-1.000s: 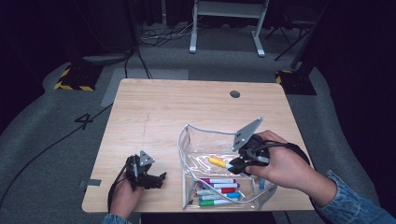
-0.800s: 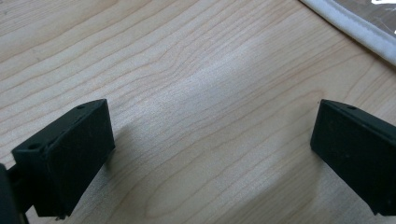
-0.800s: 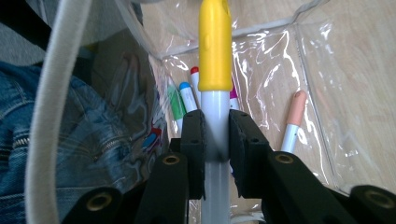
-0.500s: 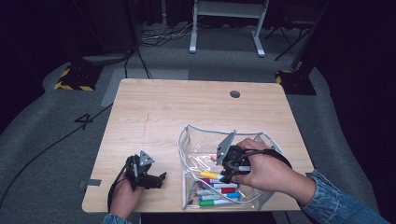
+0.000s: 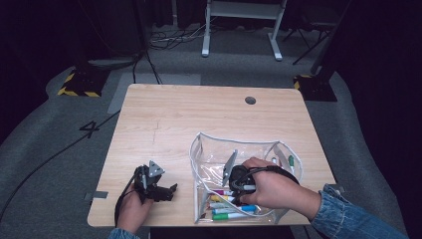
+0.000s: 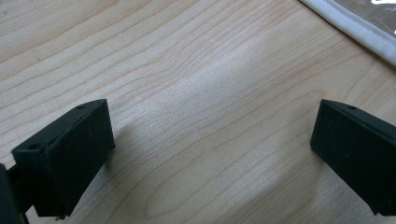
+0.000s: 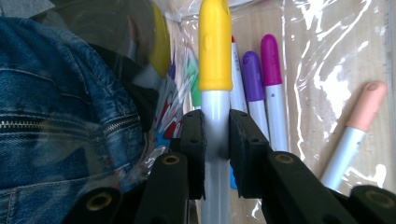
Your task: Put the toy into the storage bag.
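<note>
My right gripper [image 7: 215, 140] clamped on grey-barrelled marker with yellow cap [image 7: 215, 56], jaws pinching barrel just below cap. Marker sits inside clear plastic pouch with white piping [image 5: 199, 149], above other markers lying on pouch bottom: purple-capped marker [image 7: 252, 77], magenta-capped marker [image 7: 270, 58], peach-capped marker [image 7: 366, 105] off to one side. From high view, right hand [image 5: 271, 189] is down in pouch at near right of light wooden table [image 5: 199, 112]. Left gripper [image 6: 212, 154] parked on bare wood just beside pouch edge, jaws wide apart, nothing between them.
</note>
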The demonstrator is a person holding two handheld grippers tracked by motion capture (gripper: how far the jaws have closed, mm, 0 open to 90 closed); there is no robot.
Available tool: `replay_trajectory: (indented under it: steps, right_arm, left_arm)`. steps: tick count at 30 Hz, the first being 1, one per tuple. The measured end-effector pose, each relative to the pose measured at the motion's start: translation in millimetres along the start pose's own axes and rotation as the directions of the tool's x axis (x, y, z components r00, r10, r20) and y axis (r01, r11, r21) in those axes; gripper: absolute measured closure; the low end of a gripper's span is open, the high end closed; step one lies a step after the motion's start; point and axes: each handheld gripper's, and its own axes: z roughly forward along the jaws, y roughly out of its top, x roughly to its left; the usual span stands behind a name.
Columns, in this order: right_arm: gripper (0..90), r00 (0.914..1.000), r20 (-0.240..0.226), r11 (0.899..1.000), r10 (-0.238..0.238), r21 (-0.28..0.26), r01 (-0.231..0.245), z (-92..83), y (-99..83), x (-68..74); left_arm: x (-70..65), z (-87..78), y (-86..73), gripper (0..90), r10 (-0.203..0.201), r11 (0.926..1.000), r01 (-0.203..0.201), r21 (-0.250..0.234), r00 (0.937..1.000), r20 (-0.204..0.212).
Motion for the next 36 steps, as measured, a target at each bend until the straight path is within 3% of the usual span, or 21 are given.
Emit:
replay_trajectory:
  steps: [11, 13, 14, 16, 19, 23, 29, 36]
  right_arm:
    - [76.5, 0.9994, -0.036, 1.0, 0.002, 0.023, -0.002, 16.3, -2.8, -2.7]
    - [69.4, 0.9996, -0.027, 1.0, 0.006, 0.026, -0.005, 17.4, -3.8, -2.9]
    - [60.7, 0.9993, 0.038, 1.0, 0.005, 0.021, -0.006, 17.7, -5.2, -2.4]
    - [55.7, 0.9918, 0.128, 1.0, -0.01, 0.01, 0.009, 14.4, -6.6, -3.2]
    - [51.3, 0.9851, 0.172, 0.998, 0.007, -0.056, 0.003, 5.3, -9.4, -5.8]
    - [49.6, 0.9786, 0.201, 0.99, 0.044, -0.142, -0.015, -13.8, -15.1, -8.6]
    - [47.6, 0.9685, 0.228, 0.968, 0.101, -0.249, -0.043, -33.9, -25.4, -11.0]
    - [47.1, 0.9571, 0.252, 0.926, 0.143, -0.375, -0.04, -60.1, -36.5, -11.5]
  left_arm:
    - [0.0, 0.0, 0.0, 0.0, 0.001, 1.0, -0.001, 0.0, 1.0, 0.0]
    - [-0.2, 0.1, -0.1, 0.0, -0.003, 1.0, 0.003, 0.0, 1.0, 0.001]
    - [0.1, 0.0, 0.0, 0.0, 0.001, 1.0, -0.001, 0.0, 1.0, 0.0]
    - [0.0, 0.0, 0.0, 0.0, 0.001, 1.0, -0.001, 0.0, 1.0, 0.0]
    - [0.0, 0.0, 0.0, 0.0, 0.0, 1.0, 0.0, 0.0, 1.0, 0.0]
    - [-0.2, 0.1, 0.0, 0.0, -0.002, 1.0, 0.002, 0.0, 1.0, 0.001]
    - [-0.2, 0.1, 0.0, 0.0, -0.002, 1.0, 0.002, 0.0, 1.0, 0.001]
    - [0.0, 0.0, 0.0, 0.0, 0.001, 1.0, -0.001, 0.0, 1.0, 0.0]
